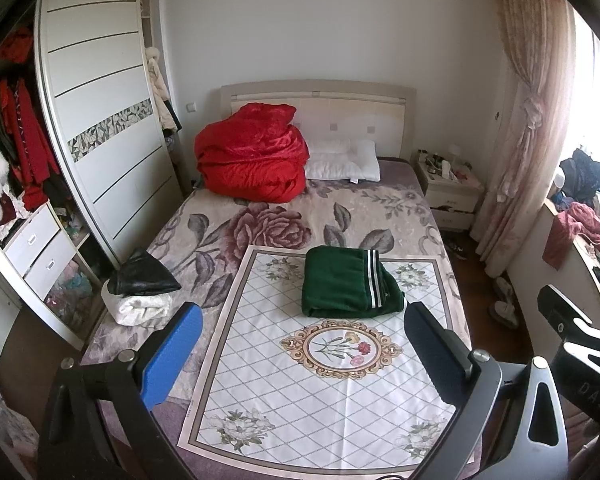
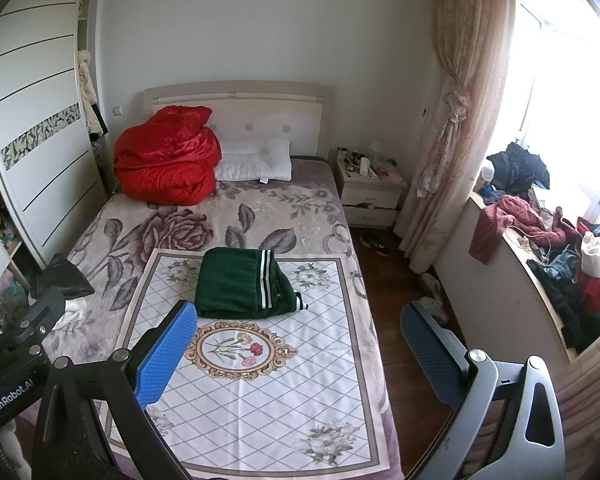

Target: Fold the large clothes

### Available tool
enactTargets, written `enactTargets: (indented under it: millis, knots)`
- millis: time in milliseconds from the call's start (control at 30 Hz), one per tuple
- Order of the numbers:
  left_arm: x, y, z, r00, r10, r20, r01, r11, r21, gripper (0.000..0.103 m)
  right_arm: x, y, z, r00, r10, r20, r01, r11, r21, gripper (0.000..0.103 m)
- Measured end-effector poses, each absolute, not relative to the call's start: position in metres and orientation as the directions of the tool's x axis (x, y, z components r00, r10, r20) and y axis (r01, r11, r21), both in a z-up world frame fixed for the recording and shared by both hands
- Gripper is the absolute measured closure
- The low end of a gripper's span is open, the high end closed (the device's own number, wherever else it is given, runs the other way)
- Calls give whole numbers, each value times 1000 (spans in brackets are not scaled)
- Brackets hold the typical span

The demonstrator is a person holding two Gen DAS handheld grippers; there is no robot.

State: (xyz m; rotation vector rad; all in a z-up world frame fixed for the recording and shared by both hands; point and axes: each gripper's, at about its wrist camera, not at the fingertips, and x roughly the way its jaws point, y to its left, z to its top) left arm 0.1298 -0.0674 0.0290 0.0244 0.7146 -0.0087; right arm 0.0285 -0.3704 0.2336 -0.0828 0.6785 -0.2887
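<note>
A dark green garment with white stripes (image 1: pixel 350 286) lies folded into a compact rectangle on a white patterned cloth (image 1: pixel 300 392) spread on the bed. It also shows in the right wrist view (image 2: pixel 240 284), on the same cloth (image 2: pixel 268 392). My left gripper (image 1: pixel 304 344) is open and empty, held above the cloth short of the garment. My right gripper (image 2: pixel 300 340) is open and empty, held above the cloth's right side and the bed edge. Neither touches the garment.
A red quilt (image 1: pixel 252 156) and white pillows (image 1: pixel 344 162) lie at the headboard. A black and white clothes pile (image 1: pixel 140 288) sits on the bed's left edge. Wardrobe (image 1: pixel 100 120) at left, nightstand (image 2: pixel 370 192) and a cluttered window ledge (image 2: pixel 560 256) at right.
</note>
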Motion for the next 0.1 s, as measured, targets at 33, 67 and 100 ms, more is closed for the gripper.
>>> enactTargets:
  millis: [33, 67, 100]
  knots:
    - [130, -68, 29, 755, 3, -656, 15, 1000, 22, 0, 27, -371, 233, 741, -290, -606, 238, 957, -167, 0]
    - [131, -67, 30, 755, 4, -656, 14, 1000, 21, 0, 26, -370, 233, 741, -291, -605, 239, 956, -167, 0]
    - [132, -66, 31, 755, 5, -656, 12, 1000, 21, 0, 25, -369, 232, 741, -290, -606, 238, 957, -167, 0]
